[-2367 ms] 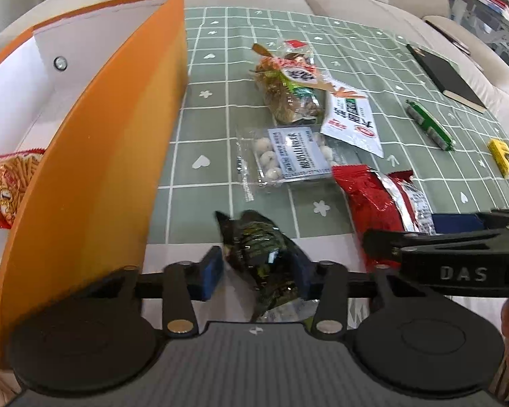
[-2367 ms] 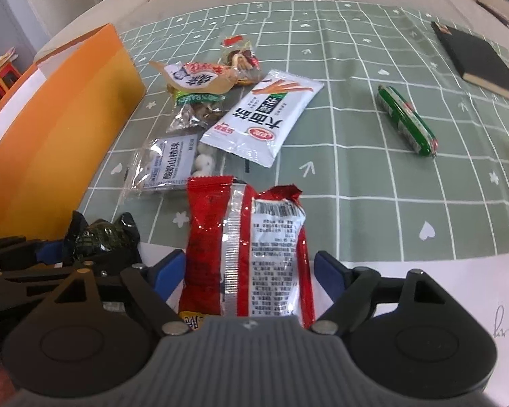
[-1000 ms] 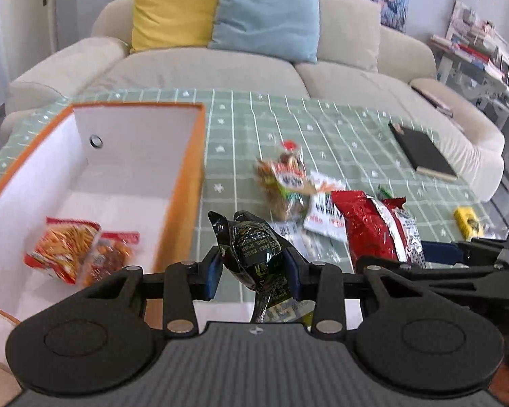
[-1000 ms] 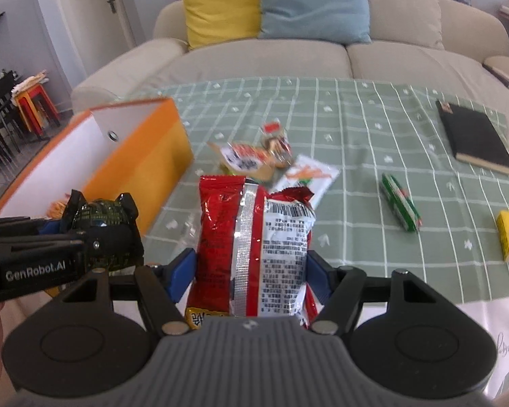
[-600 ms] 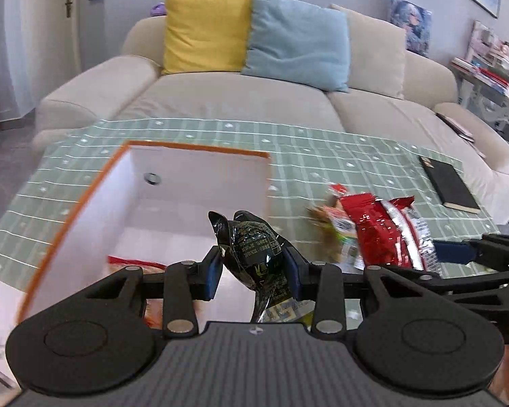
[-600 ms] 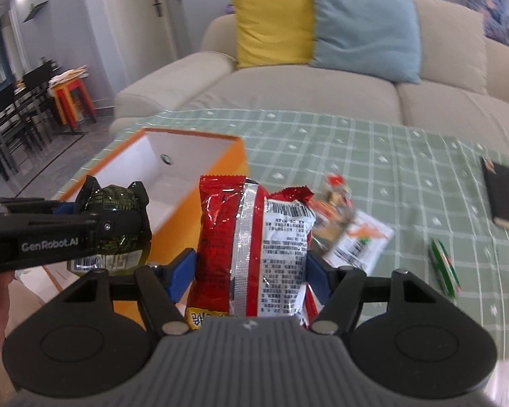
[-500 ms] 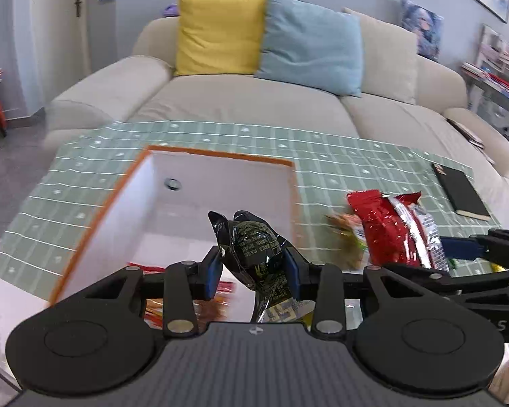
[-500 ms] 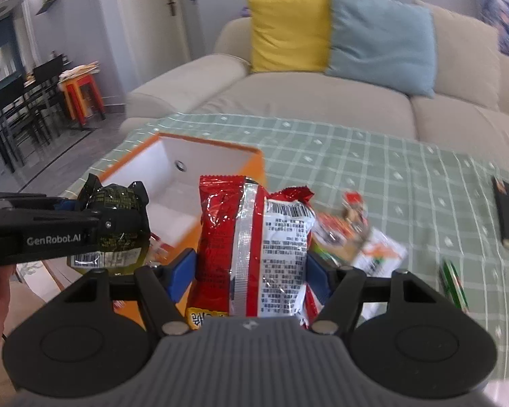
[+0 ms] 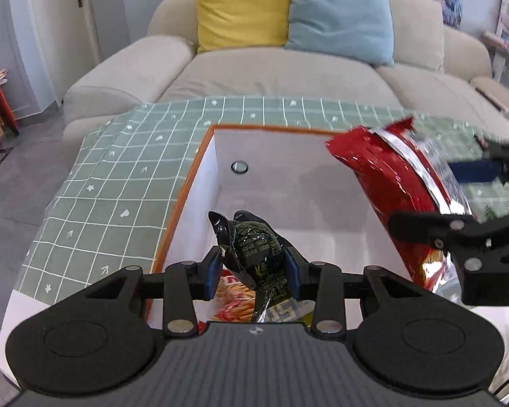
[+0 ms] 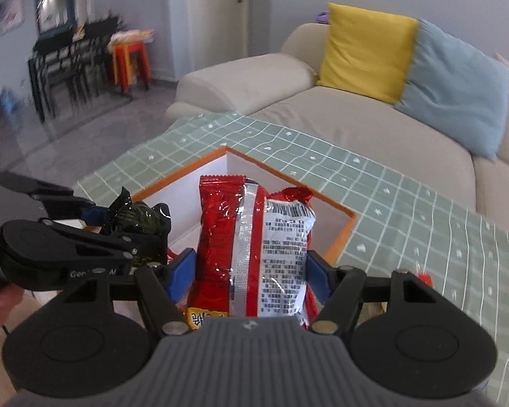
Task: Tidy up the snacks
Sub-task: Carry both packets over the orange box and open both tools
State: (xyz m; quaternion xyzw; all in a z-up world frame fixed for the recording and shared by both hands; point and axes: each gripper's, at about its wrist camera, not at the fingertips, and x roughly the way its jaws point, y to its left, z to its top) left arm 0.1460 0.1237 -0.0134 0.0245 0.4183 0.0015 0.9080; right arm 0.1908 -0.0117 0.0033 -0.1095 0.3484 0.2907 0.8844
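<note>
1. Two grippers up over the orange-rimmed box [image 9: 200, 156], both loaded!
2. Left gripper [image 9: 251, 273] is clamped on a dark green packet [image 9: 254, 251], hanging above the box's near end.
3. Orange snack bag [image 9: 236, 291] lies inside, below it.
4. Right gripper [image 10: 251, 274] squeezes the red bag [image 10: 254, 244], upright above the box.

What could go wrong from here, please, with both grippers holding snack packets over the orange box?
1. The left gripper and right gripper are close together above the orange box, so they might bump on release.
2. The red packet is tall and sits near the box's right wall; dropped there, it might catch on the rim or fall outside.
3. The dark green packet may land on the snack packet already inside.
</note>
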